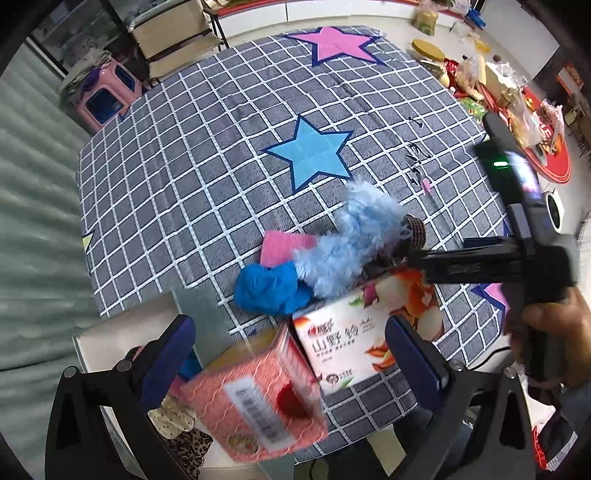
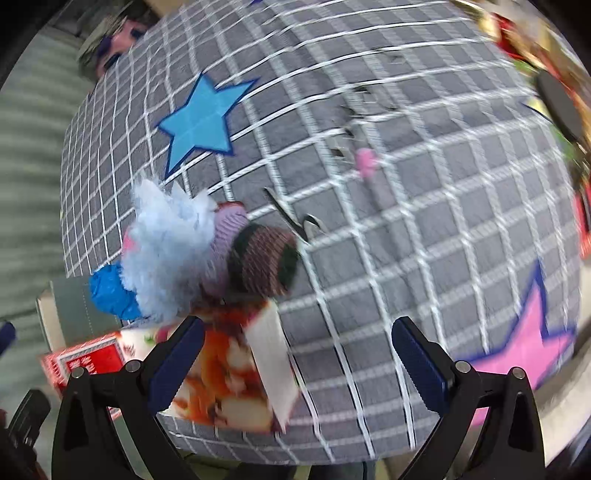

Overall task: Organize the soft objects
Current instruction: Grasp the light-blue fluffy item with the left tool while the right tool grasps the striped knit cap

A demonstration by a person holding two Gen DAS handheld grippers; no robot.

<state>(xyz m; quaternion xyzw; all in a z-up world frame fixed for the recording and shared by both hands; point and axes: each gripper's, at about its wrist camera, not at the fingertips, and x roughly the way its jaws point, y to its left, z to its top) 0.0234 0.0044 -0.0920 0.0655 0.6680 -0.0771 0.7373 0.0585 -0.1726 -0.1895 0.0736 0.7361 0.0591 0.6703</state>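
Observation:
A heap of soft things lies on the checked star cloth [image 1: 207, 155]: a fluffy light-blue piece [image 1: 351, 240], a blue cloth [image 1: 266, 288], a pink cloth [image 1: 284, 245] and a brown knitted piece [image 1: 415, 232]. A white printed tissue box [image 1: 365, 332] stands in front of them. My left gripper [image 1: 291, 354] is open, and a blurred pink netted box [image 1: 258, 398] sits between its fingers. My right gripper [image 1: 391, 264] reaches in from the right beside the knitted piece. In the blurred right wrist view my right gripper [image 2: 297, 354] is open above the cloth, with the tissue box [image 2: 229, 369] at its left finger and the fluffy piece [image 2: 166, 243] ahead.
A clear bin [image 1: 110, 332] at the lower left holds spotted and leopard-print fabric [image 1: 181, 428]. A small pink clip [image 1: 426, 184] and dark pins [image 1: 417, 155] lie on the cloth. A pink stool [image 1: 107, 96] and a chair [image 1: 173, 33] stand behind; a cluttered red table [image 1: 517, 103] is on the right.

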